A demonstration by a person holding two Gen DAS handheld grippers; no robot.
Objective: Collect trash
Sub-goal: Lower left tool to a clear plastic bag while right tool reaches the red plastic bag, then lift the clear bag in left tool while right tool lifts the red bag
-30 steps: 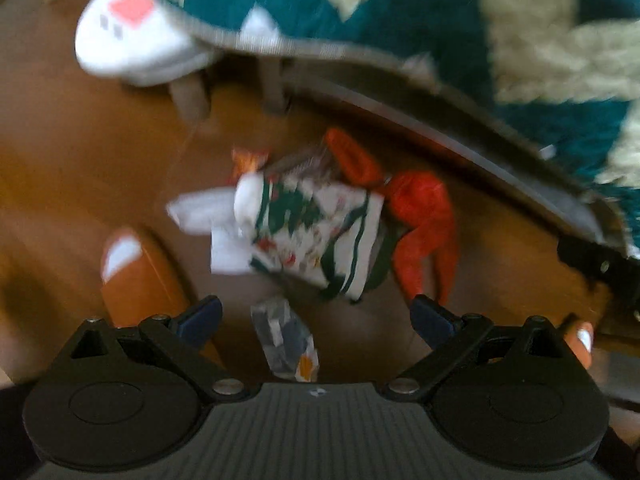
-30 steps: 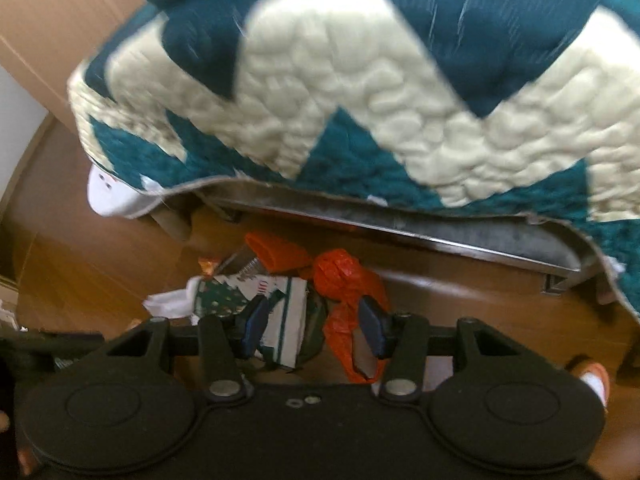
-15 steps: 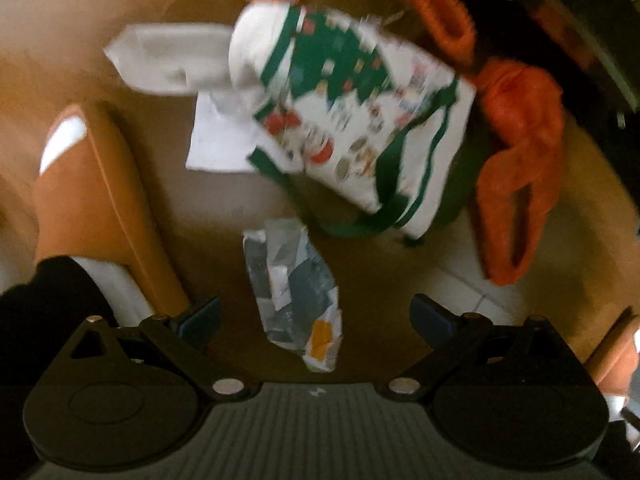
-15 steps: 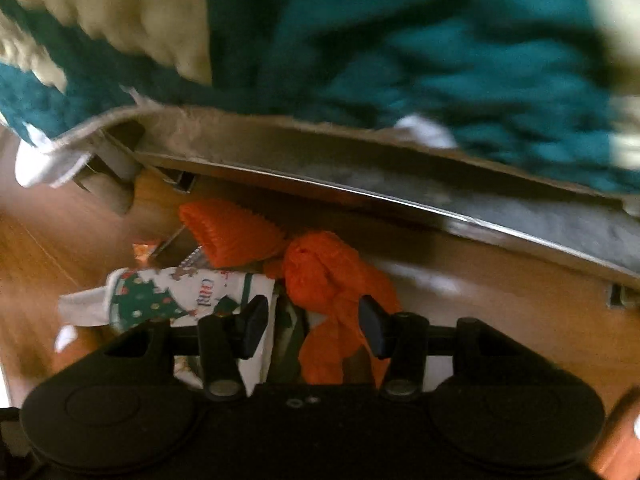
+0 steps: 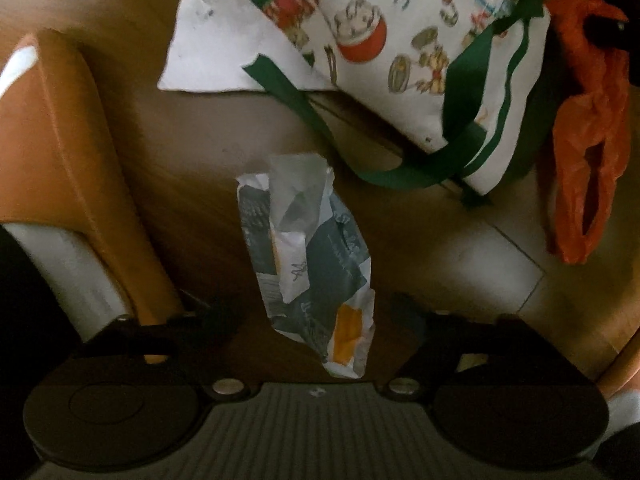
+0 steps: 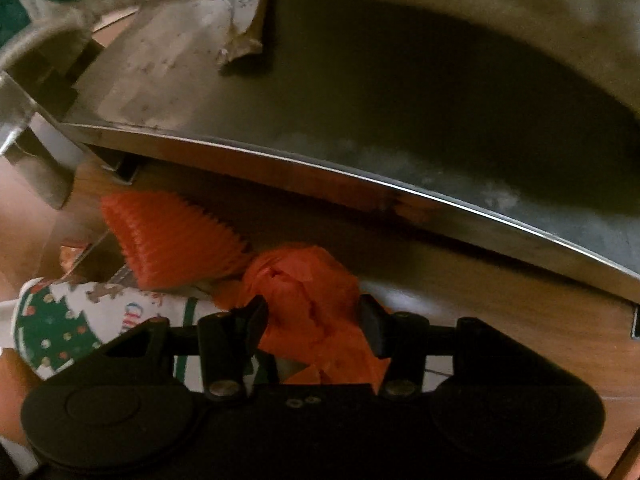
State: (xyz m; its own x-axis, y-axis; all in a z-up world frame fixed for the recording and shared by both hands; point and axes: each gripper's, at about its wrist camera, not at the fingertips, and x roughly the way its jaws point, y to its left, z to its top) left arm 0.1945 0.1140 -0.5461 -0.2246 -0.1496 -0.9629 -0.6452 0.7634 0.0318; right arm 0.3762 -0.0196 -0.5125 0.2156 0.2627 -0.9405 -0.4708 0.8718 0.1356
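- Left wrist view, 9 o'clock: an orange slipper (image 5: pixel 76 140) with a white patch lies on the wooden floor (image 5: pixel 192 128).
- Left wrist view, 6 o'clock: the left hand-held gripper (image 5: pixel 316 316) is spread wide, one finger on each side of the near end of a crumpled wrapper (image 5: pixel 308 264). The fingers stand apart from the wrapper and hold nothing.
- The wrapper is grey and white with an orange patch. It lies flat on the floor, running from the centre toward 6 o'clock.
- Left wrist view, 12 o'clock: a white paper sheet (image 5: pixel 216 52) lies partly under a Christmas-print bag (image 5: pixel 420 40) with green straps.
- Left wrist view, 3 o'clock: an orange plastic bag (image 5: pixel 584 152) lies beside the print bag.
- Right wrist view, 9 o'clock: the print bag (image 6: pixel 68 320) lies beside an orange ribbed object (image 6: pixel 168 240).
- Right wrist view, 6 o'clock: the right hand-held gripper (image 6: pixel 314 316) is partly open, with the bunched orange plastic bag (image 6: pixel 304 280) between its fingers. Contact cannot be determined.
- Right wrist view, 12 o'clock: a metal bed frame (image 6: pixel 360 112) spans the view above the floor.
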